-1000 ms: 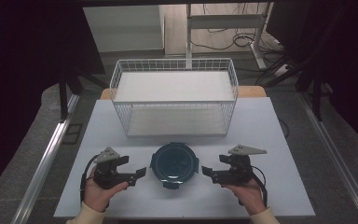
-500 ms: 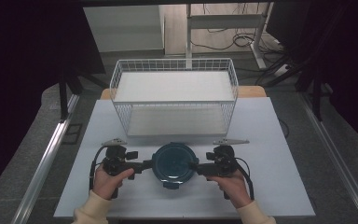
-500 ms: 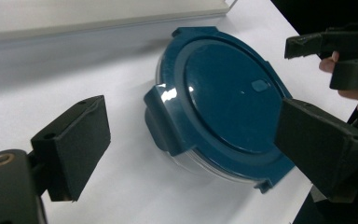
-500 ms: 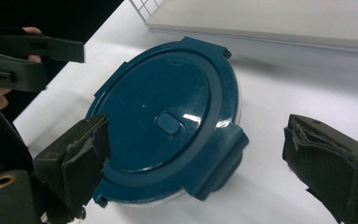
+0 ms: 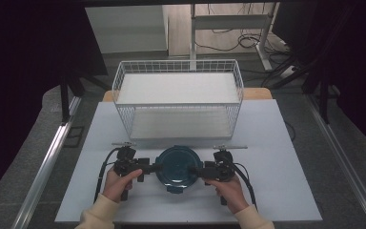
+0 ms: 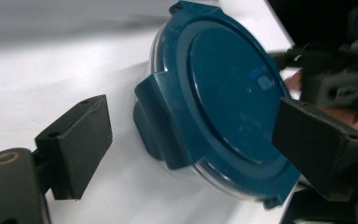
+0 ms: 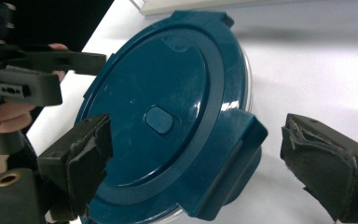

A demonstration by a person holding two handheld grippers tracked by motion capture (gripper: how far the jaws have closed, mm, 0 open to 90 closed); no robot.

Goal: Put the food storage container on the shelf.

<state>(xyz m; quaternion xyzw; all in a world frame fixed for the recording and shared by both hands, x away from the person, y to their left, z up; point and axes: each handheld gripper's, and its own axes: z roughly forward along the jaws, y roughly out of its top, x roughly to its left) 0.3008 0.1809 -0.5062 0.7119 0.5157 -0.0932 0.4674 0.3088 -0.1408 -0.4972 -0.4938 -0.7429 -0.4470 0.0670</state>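
Both grippers are flanking the round blue container (image 5: 178, 166), which is sitting on the white bench (image 5: 276, 191) near the person's edge, just in front of the wire basket (image 5: 178, 102). The left gripper (image 5: 148, 167) is lining up on the container's left side, jaws spread wide, and in the left gripper view the side latch (image 6: 161, 128) is lying right between them, one jaw over the bench, the other over the lid (image 6: 228, 93). The right gripper (image 5: 198, 170) is mirroring it, jaws also wide apart, the latch on that side (image 7: 235, 158) sitting in the gap between them and not yet touched. It looks like the clips are the target here, so each pair of jaws wants to be squared to its flap and closing on it evenly, both sides working together so the container is not skidding sideways on the smooth bench. The clear bowl rim under the lid looks slippery, so gripping the flap itself is the safer bet. The basket is standing close behind, which is limiting any push away from the person; otherwise the two grippers are crowding only each other across the lid.
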